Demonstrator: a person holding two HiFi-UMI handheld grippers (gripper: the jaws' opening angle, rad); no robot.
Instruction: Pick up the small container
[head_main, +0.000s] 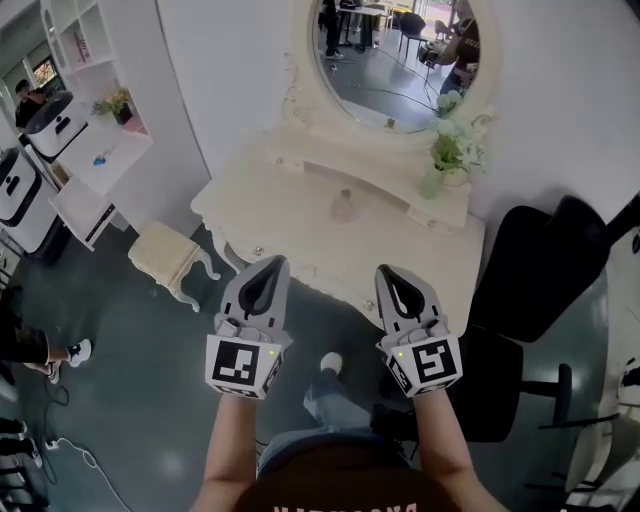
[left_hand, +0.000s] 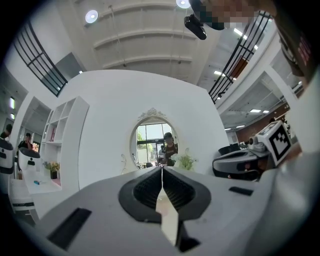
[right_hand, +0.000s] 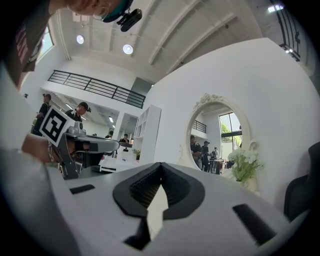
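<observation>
The small container (head_main: 344, 206), a pale see-through jar, stands near the middle of the cream dressing table (head_main: 290, 215), below the round mirror (head_main: 395, 55). My left gripper (head_main: 272, 264) and right gripper (head_main: 389, 271) hover side by side over the table's front edge, short of the container. Both point toward the table and hold nothing. In the left gripper view the left gripper (left_hand: 161, 168) has its jaws closed together, and in the right gripper view the right gripper (right_hand: 161, 164) looks the same. The container does not show in either gripper view.
A green vase of white flowers (head_main: 442, 160) stands at the table's back right. A cream stool (head_main: 168, 256) sits left of the table and a black office chair (head_main: 535, 280) is to its right. White shelves (head_main: 95, 150) line the left wall. Cables (head_main: 70, 450) lie on the floor.
</observation>
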